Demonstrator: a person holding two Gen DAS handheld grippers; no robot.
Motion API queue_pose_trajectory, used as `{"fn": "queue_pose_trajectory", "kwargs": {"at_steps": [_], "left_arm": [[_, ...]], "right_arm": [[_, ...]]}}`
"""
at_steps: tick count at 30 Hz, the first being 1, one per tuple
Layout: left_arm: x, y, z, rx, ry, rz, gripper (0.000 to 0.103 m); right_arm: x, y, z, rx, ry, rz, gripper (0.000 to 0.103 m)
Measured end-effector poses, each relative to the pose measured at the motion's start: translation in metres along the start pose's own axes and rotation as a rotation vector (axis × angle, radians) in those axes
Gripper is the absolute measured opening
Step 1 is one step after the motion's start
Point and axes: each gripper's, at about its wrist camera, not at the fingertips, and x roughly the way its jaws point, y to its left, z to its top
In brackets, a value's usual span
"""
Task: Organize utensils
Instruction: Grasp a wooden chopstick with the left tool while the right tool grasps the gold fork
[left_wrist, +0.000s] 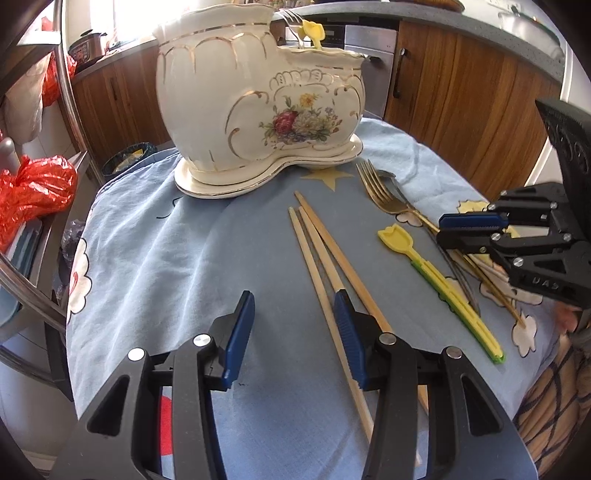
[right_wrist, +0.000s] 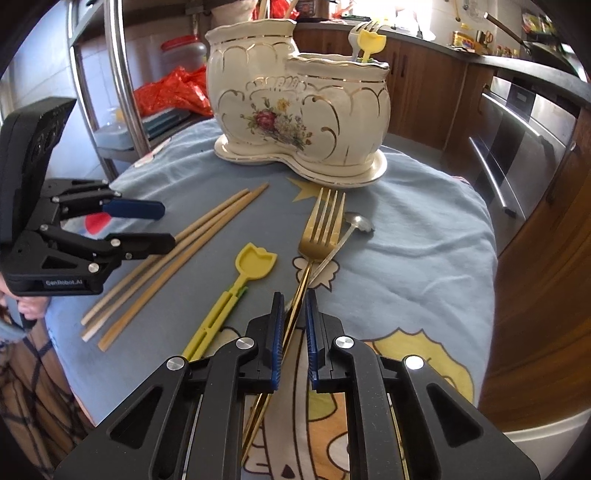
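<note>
A cream two-part ceramic utensil holder (left_wrist: 258, 107) (right_wrist: 299, 107) stands at the far side of the table, with a fork and a yellow pick in its lower part. Three wooden chopsticks (left_wrist: 325, 266) (right_wrist: 177, 258), a gold fork (left_wrist: 380, 192) (right_wrist: 321, 229), a silver spoon (right_wrist: 354, 225) and a yellow tulip pick (left_wrist: 439, 280) (right_wrist: 240, 284) lie on the blue cloth. My left gripper (left_wrist: 293, 325) is open above the chopsticks' near ends. My right gripper (right_wrist: 295, 321) has its jaws narrowly apart around the gold fork's handle, which touches the left pad.
The table is covered by a blue cartoon cloth (left_wrist: 155, 251). A metal rack with red bags (left_wrist: 33, 192) stands to the left. Wooden cabinets (left_wrist: 461, 103) and a steel oven (right_wrist: 524, 140) stand beyond the table's far and right edges.
</note>
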Motion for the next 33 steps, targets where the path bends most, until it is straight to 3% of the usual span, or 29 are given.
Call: {"fn": "queue_pose_trajectory", "kwargs": {"at_steps": [2, 7, 9, 14, 26, 33], "left_arm": [[0.001, -0.002, 0.0, 0.027, 0.001, 0.015, 0.041], [-0.002, 0.004, -0.002, 0.044, 0.02, 0.015, 0.019], [-0.003, 0.009, -0.003, 0.048, 0.028, 0.016, 0.015], [-0.002, 0.015, 0.001, 0.082, 0.08, 0.001, 0.015], [0.02, 0.008, 0.043, 0.254, 0.374, -0.041, 0.015], [0.023, 0.0, 0.046, 0.237, 0.349, -0.02, 0.005]], "right_arm": [[0.0, -0.001, 0.002, -0.023, 0.026, -0.011, 0.012], [-0.001, -0.004, 0.001, -0.057, 0.08, -0.018, 0.01], [-0.003, -0.008, -0.001, -0.064, 0.102, -0.023, 0.01], [0.002, -0.016, 0.003, -0.072, 0.176, -0.001, 0.01], [0.024, -0.022, 0.036, -0.1, 0.369, 0.066, 0.01], [0.021, -0.018, 0.033, -0.082, 0.333, 0.042, 0.008]]}}
